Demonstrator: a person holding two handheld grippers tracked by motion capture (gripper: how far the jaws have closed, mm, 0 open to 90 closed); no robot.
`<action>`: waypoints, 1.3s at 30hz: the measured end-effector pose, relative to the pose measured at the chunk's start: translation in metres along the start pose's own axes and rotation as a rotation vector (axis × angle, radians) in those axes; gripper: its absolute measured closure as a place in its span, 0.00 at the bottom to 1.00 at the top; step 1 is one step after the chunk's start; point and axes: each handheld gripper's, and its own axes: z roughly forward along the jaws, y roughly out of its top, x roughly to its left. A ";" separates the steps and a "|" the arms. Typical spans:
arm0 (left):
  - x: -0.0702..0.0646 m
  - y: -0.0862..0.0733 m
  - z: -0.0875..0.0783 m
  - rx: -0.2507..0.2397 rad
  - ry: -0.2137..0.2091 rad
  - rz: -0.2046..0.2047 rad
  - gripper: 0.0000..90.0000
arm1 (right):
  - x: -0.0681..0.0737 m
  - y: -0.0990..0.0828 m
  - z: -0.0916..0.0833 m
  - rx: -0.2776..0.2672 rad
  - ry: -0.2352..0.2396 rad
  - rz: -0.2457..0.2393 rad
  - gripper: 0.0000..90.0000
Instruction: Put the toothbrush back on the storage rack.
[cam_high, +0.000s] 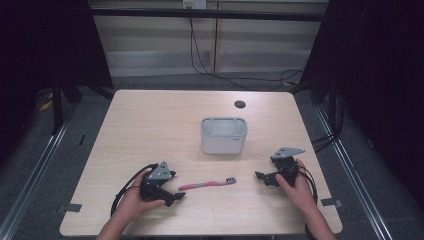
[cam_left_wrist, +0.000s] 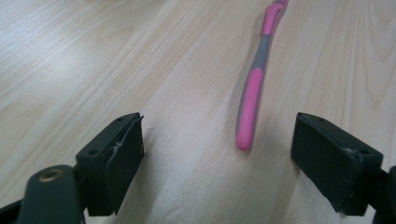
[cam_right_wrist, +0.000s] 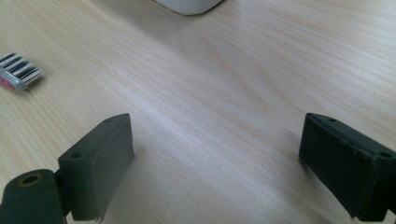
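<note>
A pink and grey toothbrush (cam_high: 207, 184) lies flat on the wooden table (cam_high: 150, 125), its bristle head toward the right. My left gripper (cam_high: 176, 196) rests just left of its handle end, jaws open. In the left gripper view the handle tip (cam_left_wrist: 244, 140) lies on the wood just ahead of the open left gripper (cam_left_wrist: 217, 149), nearer the right-hand jaw and touching neither. My right gripper (cam_high: 260, 176) sits open to the right of the brush head. In the right gripper view the bristle head (cam_right_wrist: 18, 72) is far left, and nothing lies within the right gripper (cam_right_wrist: 215, 154).
A white rectangular bin (cam_high: 223, 135) stands upright at the table's middle, behind the toothbrush; its lower corner (cam_right_wrist: 189, 5) shows at the top of the right gripper view. A dark round hole (cam_high: 240, 104) sits near the far edge. Cables run along the floor beyond.
</note>
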 end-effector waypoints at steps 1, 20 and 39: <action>0.000 0.000 0.000 0.000 0.000 0.000 0.18 | 0.000 0.000 0.000 0.000 0.000 0.001 0.10; -0.011 0.045 -0.011 0.249 -0.019 -0.036 0.31 | 0.001 0.000 -0.001 0.003 -0.007 0.005 0.10; -0.028 0.107 0.043 0.435 -0.084 0.106 0.50 | 0.001 0.000 0.000 0.001 -0.008 0.009 0.10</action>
